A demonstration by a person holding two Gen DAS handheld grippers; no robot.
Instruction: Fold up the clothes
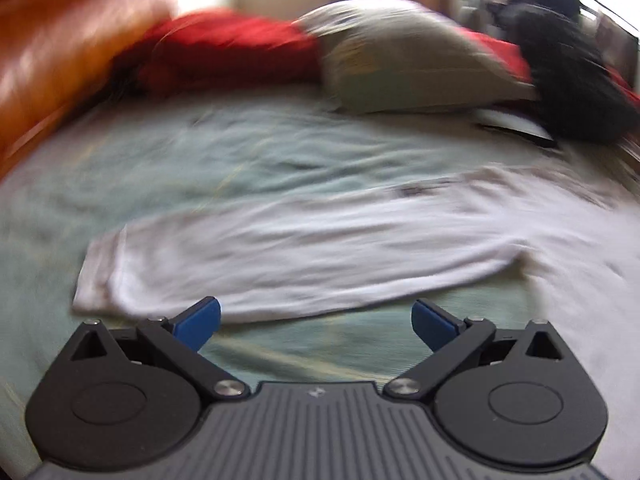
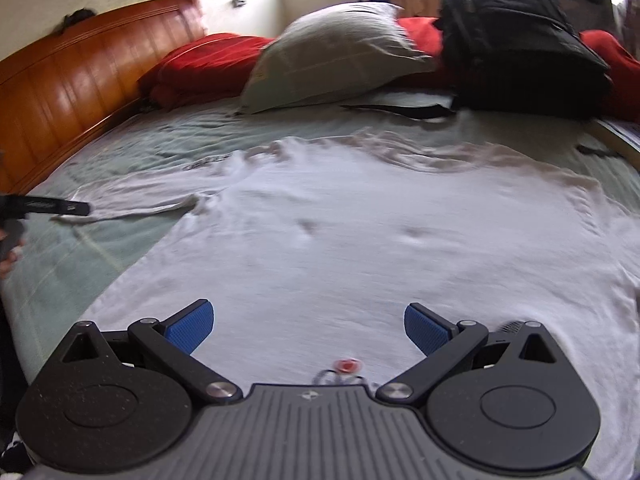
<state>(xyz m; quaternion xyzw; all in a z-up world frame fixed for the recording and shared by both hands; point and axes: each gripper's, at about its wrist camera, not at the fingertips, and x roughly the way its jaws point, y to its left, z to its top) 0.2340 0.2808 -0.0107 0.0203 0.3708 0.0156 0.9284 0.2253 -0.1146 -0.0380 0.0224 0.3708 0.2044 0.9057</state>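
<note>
White T-shirt spread flat on the green bed sheet, body toward the foot, one sleeve extended sideways, presumably laid out for folding. Left gripper hovers just short of that sleeve, fingers spread and empty. Right gripper hangs over the shirt's body, fingers likewise spread. Pillow and black bag lie well clear at the far side.
</note>
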